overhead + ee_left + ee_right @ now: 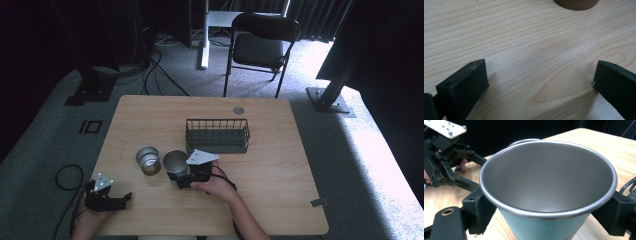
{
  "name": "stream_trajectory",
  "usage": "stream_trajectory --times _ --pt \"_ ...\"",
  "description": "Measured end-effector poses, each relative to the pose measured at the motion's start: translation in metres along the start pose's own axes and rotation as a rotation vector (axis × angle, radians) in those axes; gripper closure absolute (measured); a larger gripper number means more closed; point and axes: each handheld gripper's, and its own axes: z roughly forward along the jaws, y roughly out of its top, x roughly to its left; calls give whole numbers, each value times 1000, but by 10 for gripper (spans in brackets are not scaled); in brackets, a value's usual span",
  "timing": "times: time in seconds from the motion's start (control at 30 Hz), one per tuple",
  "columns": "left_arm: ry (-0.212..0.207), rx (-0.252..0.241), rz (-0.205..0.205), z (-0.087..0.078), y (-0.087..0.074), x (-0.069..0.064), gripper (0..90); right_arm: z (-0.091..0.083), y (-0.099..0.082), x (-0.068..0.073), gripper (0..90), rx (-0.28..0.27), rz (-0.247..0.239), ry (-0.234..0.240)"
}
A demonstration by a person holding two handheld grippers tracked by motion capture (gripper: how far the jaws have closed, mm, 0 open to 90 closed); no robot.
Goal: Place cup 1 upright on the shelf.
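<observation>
High view: a wooden table [280,200] holds 3 containers. A dark wire basket [218,135] sits near the middle, and nothing can be seen inside it. Just in front of the basket, toward the person, stands a metal cup [175,162], open side up and empty. Beside that cup, on the side away from the basket, stands a second cup [148,160] with a brown base; its inside looks shiny and empty. The right gripper [186,176] is clamped around the first cup. The left gripper [125,198] rests near the table's front corner, well apart from both cups.

Left gripper view: the 2 black jaws stand wide apart over bare wood. The brown base of the second cup [576,3] shows at the top edge.

Right gripper view: the jaws press both sides of the pale blue cup [547,187], whose steel inside is empty. The left gripper [461,173] lies beyond it.
</observation>
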Motion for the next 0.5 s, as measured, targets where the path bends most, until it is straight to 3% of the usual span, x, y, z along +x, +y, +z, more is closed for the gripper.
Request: stream_trajectory --times 0.5 --pt "0 -2 -1 0 0 0 4 -14 23 -2 140 -30 6 4"
